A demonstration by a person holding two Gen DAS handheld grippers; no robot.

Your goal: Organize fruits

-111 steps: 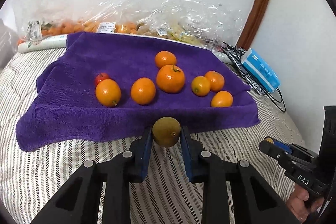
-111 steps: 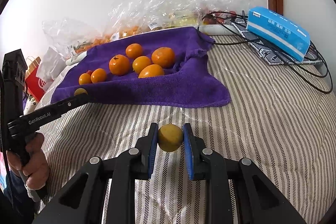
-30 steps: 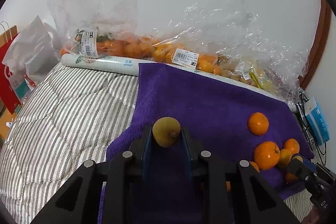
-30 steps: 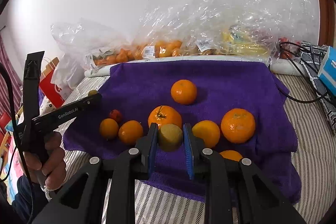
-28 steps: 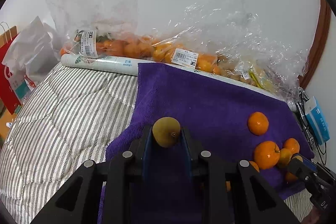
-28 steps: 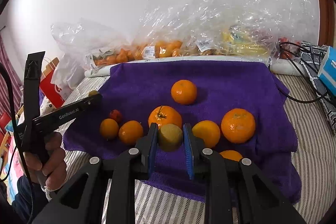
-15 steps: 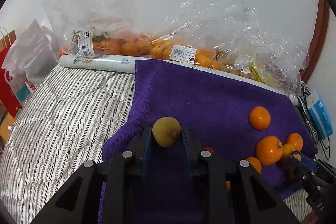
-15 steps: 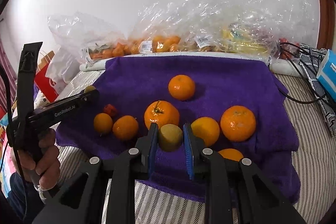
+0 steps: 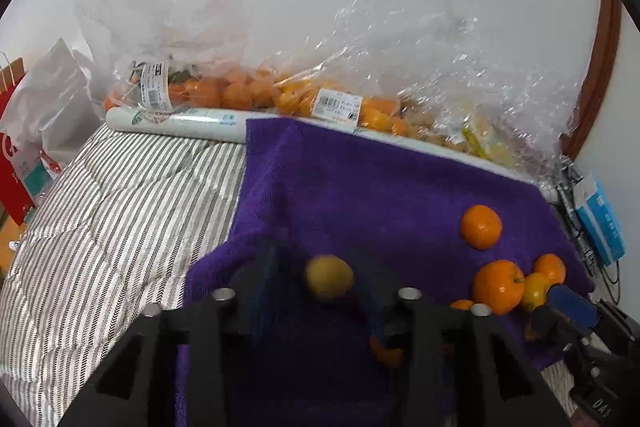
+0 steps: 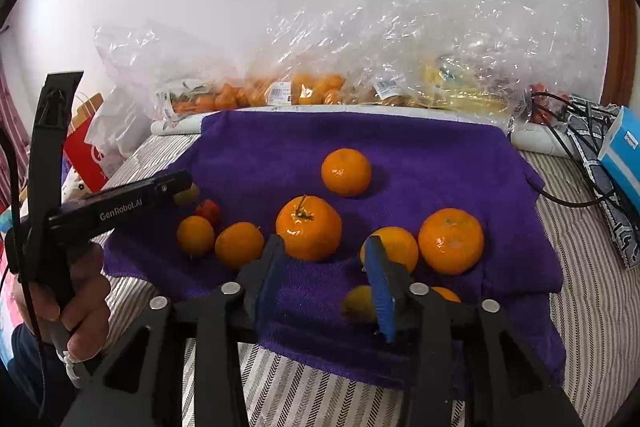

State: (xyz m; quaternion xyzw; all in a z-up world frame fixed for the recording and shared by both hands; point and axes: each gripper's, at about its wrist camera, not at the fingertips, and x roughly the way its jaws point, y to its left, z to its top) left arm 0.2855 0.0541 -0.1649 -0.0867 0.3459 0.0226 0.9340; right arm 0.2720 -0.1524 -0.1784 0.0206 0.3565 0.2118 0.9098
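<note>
In the left wrist view my left gripper [image 9: 320,287] hangs over the left end of the purple towel [image 9: 380,195]. Its jaws are opening, and a blurred yellow-green fruit [image 9: 330,277] sits loose between them. My right gripper [image 10: 326,275] is over the towel's [image 10: 420,155] near edge, jaws also opening. Its yellow-green fruit [image 10: 358,303] lies on the towel against the inside of the right finger, free of the pads. Several oranges, the largest a stemmed orange [image 10: 308,229], and a small red fruit [image 10: 208,211] rest on the towel.
Clear plastic bags of oranges [image 10: 304,87] line the wall behind the towel. A white roll [image 9: 176,123] lies at the towel's far left. A blue box [image 10: 624,155] and black cables [image 10: 576,131] are at the right. A hand [image 10: 76,303] holds the left gripper over striped bedding [image 9: 100,227].
Both grippers went from shut on a yellow-green fruit to spread apart. The right fruit dropped onto the towel beside the right finger. The left fruit slipped loose between the fingers.
</note>
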